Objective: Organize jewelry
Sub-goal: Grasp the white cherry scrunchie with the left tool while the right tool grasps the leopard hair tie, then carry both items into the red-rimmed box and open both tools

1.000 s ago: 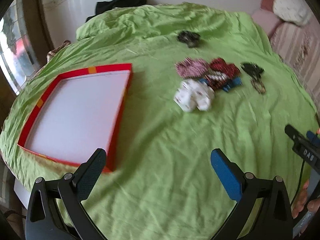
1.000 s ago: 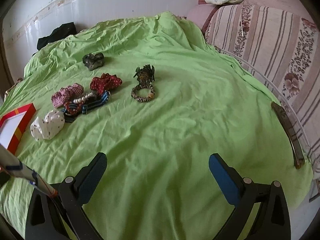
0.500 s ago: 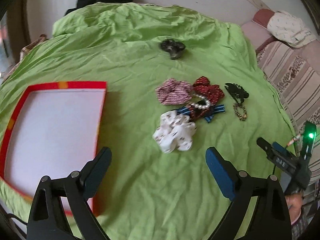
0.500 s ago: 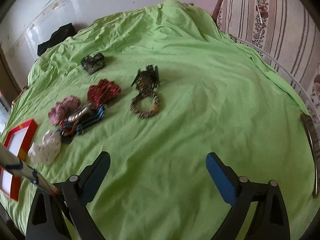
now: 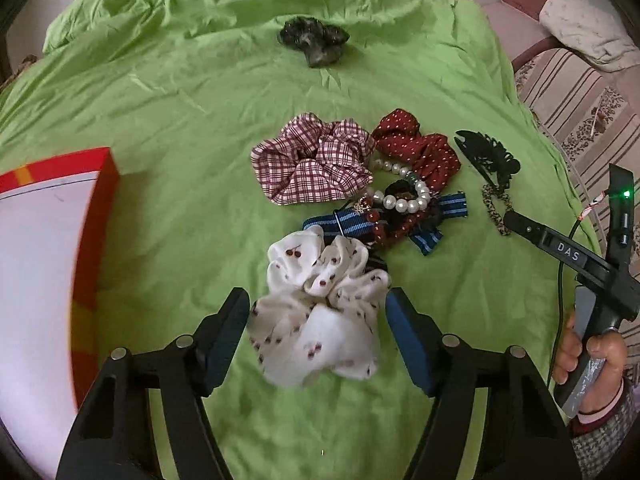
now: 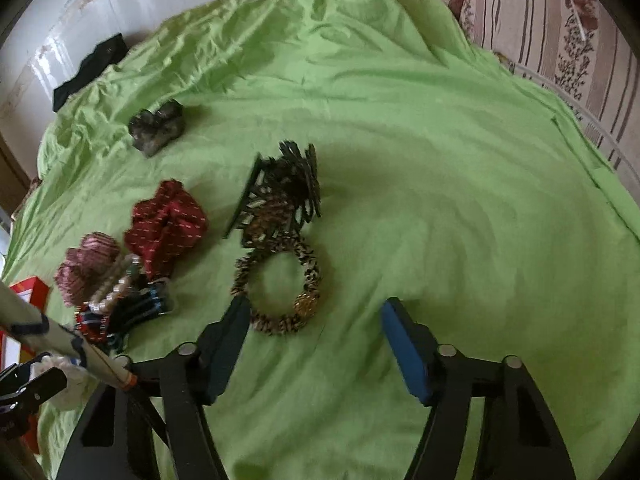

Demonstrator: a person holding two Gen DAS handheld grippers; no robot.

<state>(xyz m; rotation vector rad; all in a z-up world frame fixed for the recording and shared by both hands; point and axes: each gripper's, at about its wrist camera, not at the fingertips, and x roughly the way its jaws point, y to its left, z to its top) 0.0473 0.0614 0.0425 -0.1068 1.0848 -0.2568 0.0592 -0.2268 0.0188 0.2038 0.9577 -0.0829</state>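
Observation:
My left gripper [image 5: 318, 330] is open, its fingers on either side of a white cherry-print scrunchie [image 5: 320, 318] on the green sheet. Beyond it lie a pearl bracelet [image 5: 400, 192], a blue striped bow [image 5: 400, 224], a plaid scrunchie [image 5: 316, 160] and a red dotted scrunchie [image 5: 420, 148]. My right gripper [image 6: 314, 338] is open, just short of a leopard hair band [image 6: 280, 292], whose near part lies by the left finger. A black claw clip [image 6: 284, 196] lies behind the band. A red-rimmed tray [image 5: 92, 208] is at the left.
A dark scrunchie [image 5: 314, 40] lies farther back on the green sheet [image 6: 440, 160]. A striped sofa [image 6: 560, 20] stands on the right. A black cloth [image 6: 88, 68] lies by the wall. The right tool's handle and hand [image 5: 580, 320] show in the left wrist view.
Both grippers have moved forward and down toward the jewelry. The left one now straddles the white scrunchie. The right one has come close to the leopard band.

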